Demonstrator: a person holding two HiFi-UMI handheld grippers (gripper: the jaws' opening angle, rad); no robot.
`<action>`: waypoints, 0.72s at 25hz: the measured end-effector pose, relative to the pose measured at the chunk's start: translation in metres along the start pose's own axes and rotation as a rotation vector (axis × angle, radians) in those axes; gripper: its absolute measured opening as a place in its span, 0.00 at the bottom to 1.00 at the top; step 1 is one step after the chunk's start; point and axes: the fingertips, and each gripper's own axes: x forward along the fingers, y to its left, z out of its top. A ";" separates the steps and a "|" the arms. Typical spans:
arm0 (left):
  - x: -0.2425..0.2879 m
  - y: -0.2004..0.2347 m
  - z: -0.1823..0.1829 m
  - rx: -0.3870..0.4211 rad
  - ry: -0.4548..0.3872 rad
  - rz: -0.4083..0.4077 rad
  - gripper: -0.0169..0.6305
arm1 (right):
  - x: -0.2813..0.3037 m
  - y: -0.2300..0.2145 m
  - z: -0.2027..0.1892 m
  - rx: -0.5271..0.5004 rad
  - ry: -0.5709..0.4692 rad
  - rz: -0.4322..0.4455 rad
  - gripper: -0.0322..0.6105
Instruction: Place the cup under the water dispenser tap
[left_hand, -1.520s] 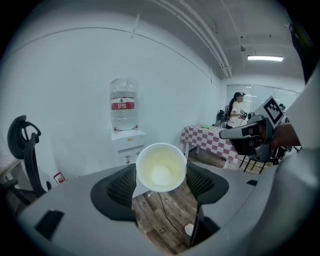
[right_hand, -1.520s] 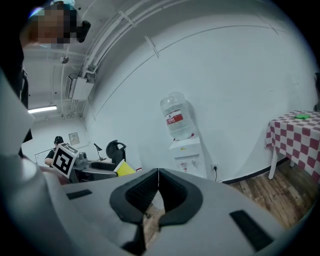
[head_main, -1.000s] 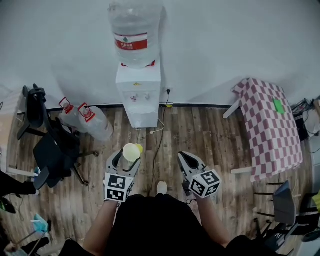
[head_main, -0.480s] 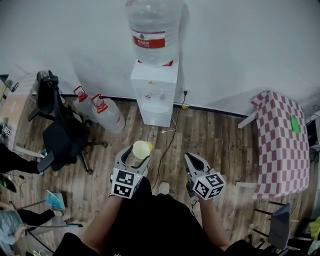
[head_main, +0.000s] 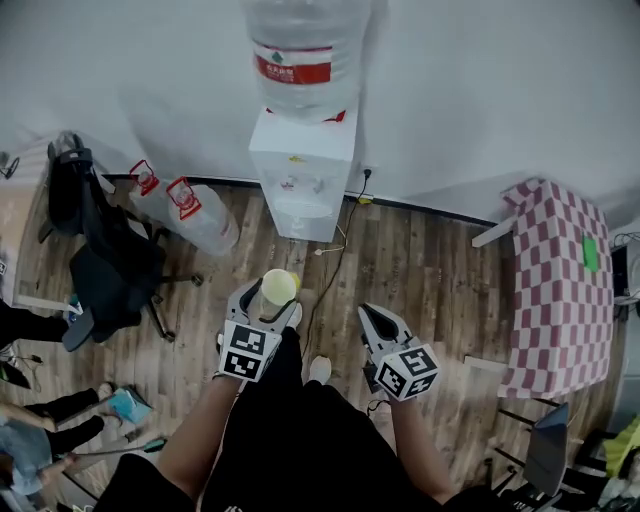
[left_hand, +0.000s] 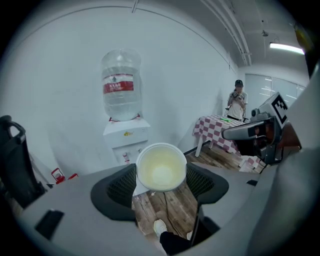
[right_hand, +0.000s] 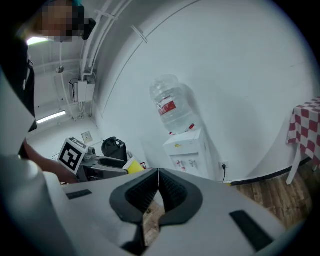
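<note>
A pale yellow cup (head_main: 279, 286) sits upright between the jaws of my left gripper (head_main: 268, 302), which is shut on its sides. In the left gripper view the cup (left_hand: 161, 167) is empty, and my left gripper (left_hand: 161, 176) faces the white water dispenser (left_hand: 126, 138) across the floor. The dispenser (head_main: 301, 170) stands against the wall with a large bottle (head_main: 303, 50) on top and its taps (head_main: 289, 185) on the front. My right gripper (head_main: 374, 318) hangs beside the left one. Its jaws meet at the tips, empty (right_hand: 158, 173). The right gripper view also shows the dispenser (right_hand: 191, 148).
Two spare water bottles (head_main: 190, 213) lie left of the dispenser, beside a black office chair (head_main: 98, 262). A power cord (head_main: 334, 255) trails over the wooden floor. A red-checked table (head_main: 560, 280) stands at the right. A person (left_hand: 238, 103) stands by it, and others sit at the left edge.
Both grippers have moved forward and a little down towards the dispenser, which now looks nearer. The cup stays in the left gripper. The right jaws stay together.
</note>
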 end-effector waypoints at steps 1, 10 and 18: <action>0.011 0.006 0.000 -0.003 0.008 -0.007 0.53 | 0.007 -0.004 -0.001 -0.003 0.014 -0.007 0.08; 0.134 0.054 -0.006 0.020 0.088 -0.084 0.53 | 0.099 -0.042 0.003 -0.056 0.092 -0.050 0.08; 0.257 0.092 -0.024 0.069 0.157 -0.134 0.53 | 0.182 -0.085 -0.001 -0.072 0.105 -0.083 0.08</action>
